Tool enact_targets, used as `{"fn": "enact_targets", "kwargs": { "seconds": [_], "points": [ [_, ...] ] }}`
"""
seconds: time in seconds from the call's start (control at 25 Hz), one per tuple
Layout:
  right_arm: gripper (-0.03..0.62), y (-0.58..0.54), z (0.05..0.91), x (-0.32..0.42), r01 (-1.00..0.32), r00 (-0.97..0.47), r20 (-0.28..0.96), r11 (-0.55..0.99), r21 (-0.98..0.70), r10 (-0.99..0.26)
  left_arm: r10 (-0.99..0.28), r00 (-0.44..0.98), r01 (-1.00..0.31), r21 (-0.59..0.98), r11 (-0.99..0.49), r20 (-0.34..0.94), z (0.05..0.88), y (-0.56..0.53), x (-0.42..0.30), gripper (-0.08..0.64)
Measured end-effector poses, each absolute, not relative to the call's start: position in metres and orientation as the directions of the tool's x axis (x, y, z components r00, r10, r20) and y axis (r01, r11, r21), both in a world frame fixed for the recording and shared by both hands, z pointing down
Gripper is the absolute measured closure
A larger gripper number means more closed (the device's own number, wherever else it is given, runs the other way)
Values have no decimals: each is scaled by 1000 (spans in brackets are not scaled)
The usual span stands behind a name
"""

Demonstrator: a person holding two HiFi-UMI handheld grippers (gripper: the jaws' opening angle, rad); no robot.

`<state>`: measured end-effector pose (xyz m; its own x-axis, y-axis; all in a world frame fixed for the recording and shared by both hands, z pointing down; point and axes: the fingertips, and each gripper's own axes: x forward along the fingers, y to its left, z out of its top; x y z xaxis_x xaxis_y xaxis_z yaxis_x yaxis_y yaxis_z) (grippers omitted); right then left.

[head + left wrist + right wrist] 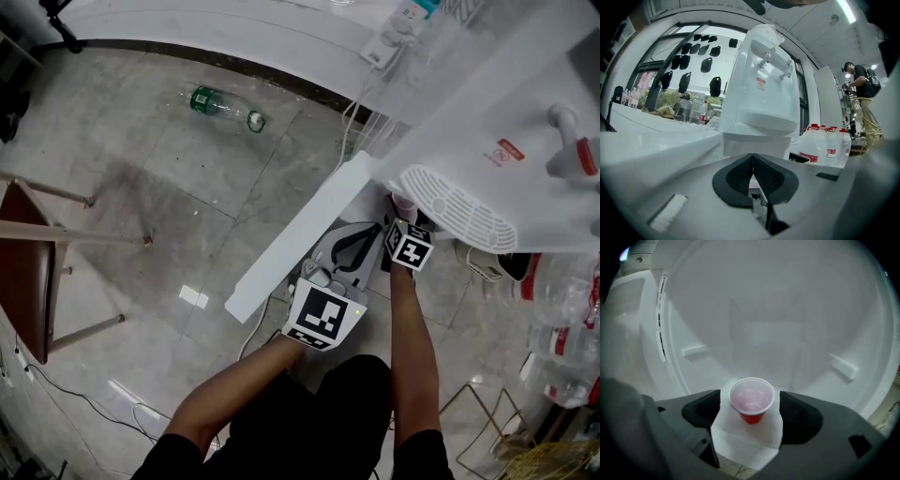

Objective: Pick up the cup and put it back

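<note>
A small red cup (pixel 751 401) with a pale inside stands upright on a white ledge (pixel 740 441) in the water dispenser's recess. My right gripper (pixel 750 405) is open around it, a dark pad (pixel 705 411) on each side with a gap to the cup's rim. In the head view the right gripper (pixel 404 208) reaches under the dispenser's white drip grille (pixel 459 211), and the cup is mostly hidden there. My left gripper (pixel 753 165) is shut with nothing in it, its pads pressed together, and in the head view it is held low beside the right one (pixel 349 248).
The white water dispenser (pixel 764 84) fills the right of the head view. A long white board (pixel 300 234) slants across the floor. A green bottle (pixel 225 108) lies on the tiles, with a wooden chair (pixel 28 272) at left. Several water jugs (pixel 825 145) and a person (pixel 860 93) are at right.
</note>
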<state>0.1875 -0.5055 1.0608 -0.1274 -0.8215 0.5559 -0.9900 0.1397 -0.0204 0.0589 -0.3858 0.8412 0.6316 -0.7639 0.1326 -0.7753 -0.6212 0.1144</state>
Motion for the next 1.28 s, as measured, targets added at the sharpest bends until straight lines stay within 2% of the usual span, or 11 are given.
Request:
{"fn": "enact_targets", "kwargs": {
  "seconds": [0.32, 0.48, 0.68, 0.88, 1.28],
  "points": [
    [236, -519, 1065, 185, -992, -100, 558, 124, 5, -824, -758, 638, -770, 126, -625, 136, 845, -389, 56, 554],
    [258, -517, 1059, 184, -992, -95, 559, 124, 13, -823, -757, 638, -770, 128, -625, 139, 845, -388, 56, 554],
    [262, -516, 1049, 185, -988, -104, 523, 150, 47, -846, -754, 642, -766, 129, -629, 136, 840, -380, 59, 554],
    [265, -485, 1057, 187, -990, -114, 594, 144, 4, -797, -751, 649, -761, 125, -637, 125, 831, -362, 64, 554],
    [268, -413, 1006, 185, -971, -202, 596, 239, -16, -777, -735, 668, -744, 60, -666, 121, 799, -297, 81, 554]
  ]
}}
